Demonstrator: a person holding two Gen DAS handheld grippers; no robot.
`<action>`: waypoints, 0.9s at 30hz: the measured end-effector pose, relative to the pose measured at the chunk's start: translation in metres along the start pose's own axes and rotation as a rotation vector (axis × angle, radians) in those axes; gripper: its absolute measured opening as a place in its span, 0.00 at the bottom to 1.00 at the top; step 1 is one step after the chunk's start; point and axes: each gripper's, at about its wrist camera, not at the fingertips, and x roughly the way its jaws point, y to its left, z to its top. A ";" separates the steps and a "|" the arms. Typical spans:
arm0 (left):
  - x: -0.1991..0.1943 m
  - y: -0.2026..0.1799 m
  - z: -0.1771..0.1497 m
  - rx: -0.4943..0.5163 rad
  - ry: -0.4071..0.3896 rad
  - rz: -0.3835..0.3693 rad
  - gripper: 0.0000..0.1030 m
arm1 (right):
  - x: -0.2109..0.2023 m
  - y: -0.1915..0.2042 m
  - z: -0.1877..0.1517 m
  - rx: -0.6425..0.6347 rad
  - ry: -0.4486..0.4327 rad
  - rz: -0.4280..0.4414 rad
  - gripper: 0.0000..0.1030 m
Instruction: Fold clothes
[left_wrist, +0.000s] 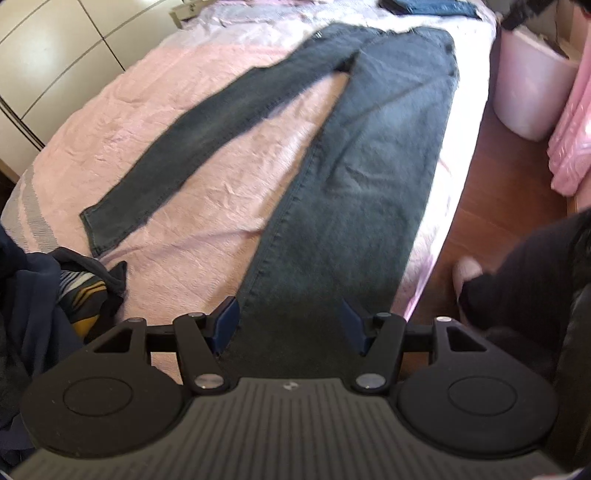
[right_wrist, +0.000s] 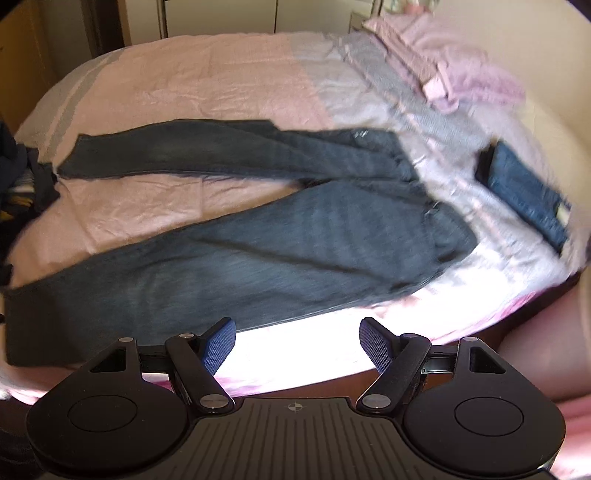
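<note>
No readable writing; pale tag on folded jeans (right_wrist: 524, 194) blurred. Your jeans (left_wrist: 354, 177) lie flat on pink bed (left_wrist: 207, 184), legs spread in V, dark faded denim. Your left gripper (left_wrist: 291, 325) wide over leg hem; right gripper (right_wrist: 297, 345) wide, at bed edge.

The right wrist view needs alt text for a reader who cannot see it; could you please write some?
Dark blue jeans lie spread flat on a pink bedspread, legs apart and pointing left. The open right gripper hovers at the bed's near edge, holding nothing. A folded pair of jeans sits at the right, and a heap of dark clothes at the left.
</note>
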 end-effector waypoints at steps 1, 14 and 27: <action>0.003 -0.003 0.003 0.000 0.008 0.001 0.55 | 0.000 -0.007 -0.001 -0.018 -0.009 -0.008 0.75; 0.106 -0.045 0.170 -0.180 0.121 0.064 0.55 | 0.151 -0.188 0.098 -0.082 -0.026 0.156 0.75; 0.212 -0.037 0.336 -0.130 0.114 0.071 0.57 | 0.403 -0.335 0.290 0.066 -0.041 0.425 0.75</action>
